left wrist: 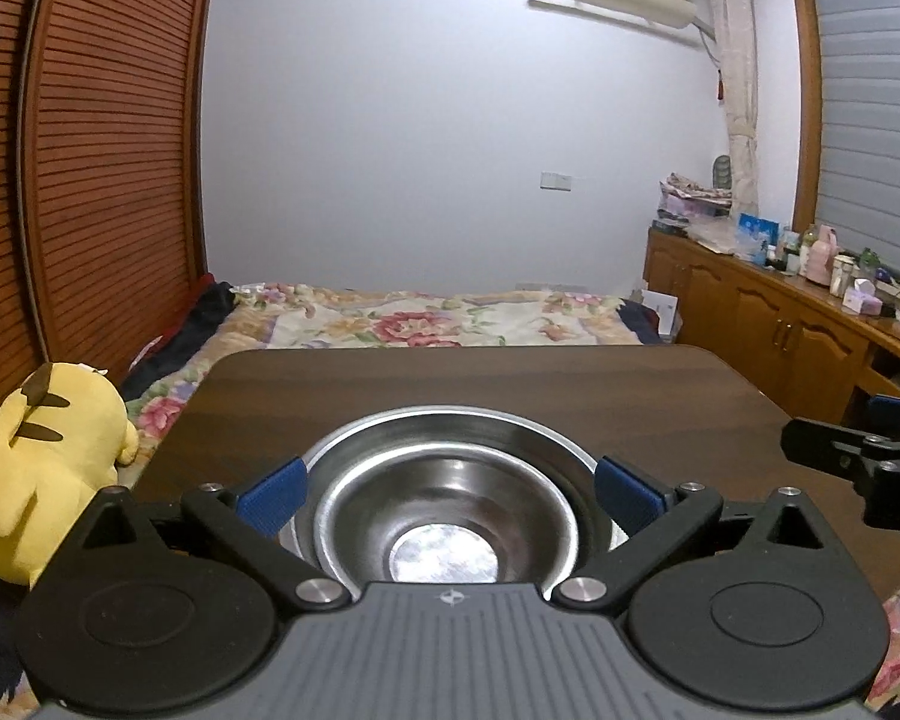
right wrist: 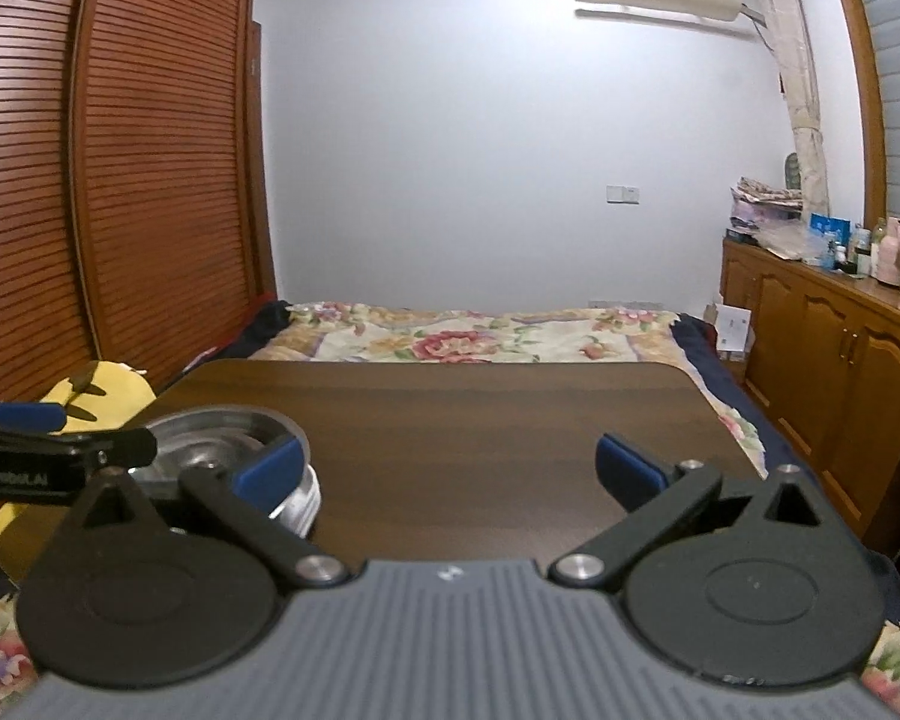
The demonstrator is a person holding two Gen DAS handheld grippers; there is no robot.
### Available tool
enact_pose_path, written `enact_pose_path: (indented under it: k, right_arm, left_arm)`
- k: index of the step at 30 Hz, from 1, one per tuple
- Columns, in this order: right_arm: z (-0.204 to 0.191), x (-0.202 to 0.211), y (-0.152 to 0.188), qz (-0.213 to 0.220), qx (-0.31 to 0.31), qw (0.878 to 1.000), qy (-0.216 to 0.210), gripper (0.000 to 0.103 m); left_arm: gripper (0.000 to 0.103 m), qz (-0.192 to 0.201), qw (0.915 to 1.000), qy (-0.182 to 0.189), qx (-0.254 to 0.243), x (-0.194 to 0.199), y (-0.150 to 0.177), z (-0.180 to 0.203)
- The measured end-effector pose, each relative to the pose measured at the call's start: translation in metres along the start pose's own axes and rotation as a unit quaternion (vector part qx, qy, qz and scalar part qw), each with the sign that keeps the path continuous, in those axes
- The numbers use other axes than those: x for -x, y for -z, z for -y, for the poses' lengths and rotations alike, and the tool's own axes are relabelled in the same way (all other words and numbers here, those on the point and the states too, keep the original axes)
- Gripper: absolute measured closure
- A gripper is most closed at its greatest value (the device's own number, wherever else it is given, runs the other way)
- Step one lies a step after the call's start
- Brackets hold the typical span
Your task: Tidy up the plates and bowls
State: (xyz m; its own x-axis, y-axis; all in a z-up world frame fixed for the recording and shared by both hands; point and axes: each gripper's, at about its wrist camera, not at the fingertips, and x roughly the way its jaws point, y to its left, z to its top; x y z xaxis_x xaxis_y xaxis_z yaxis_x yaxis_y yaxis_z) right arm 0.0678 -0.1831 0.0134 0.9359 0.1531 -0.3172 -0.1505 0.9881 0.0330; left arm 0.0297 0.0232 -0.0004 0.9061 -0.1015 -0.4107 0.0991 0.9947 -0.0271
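At the tabletop's near edge, the left tool spreads wide around a steel bowl nested in a plate, pads apparently clear. From the right, the right tool gapes empty over bare wood; closing off-centre could skid the stack off the edge.

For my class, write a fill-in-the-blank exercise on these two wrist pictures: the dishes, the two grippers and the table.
1. The steel bowl sits nested inside a steel ____.
2. The left gripper has its jaws open on either side of the ____.
3. Between the open jaws of the right gripper lies only the bare wooden ____.
4. Beside the table, on its left, sits a ____ plush toy.

Missing words: plate; bowl; table; yellow
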Motion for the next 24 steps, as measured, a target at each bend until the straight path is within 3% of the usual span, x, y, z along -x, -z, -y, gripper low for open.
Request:
enact_pose_path:
  k: [24]
  right_arm:
    - [0.01,-0.004,0.028,-0.025,-0.016,0.999,0.021,0.0]
  left_arm:
    - [0.0,-0.023,0.9996,-0.015,-0.01,0.003,0.031,0.013]
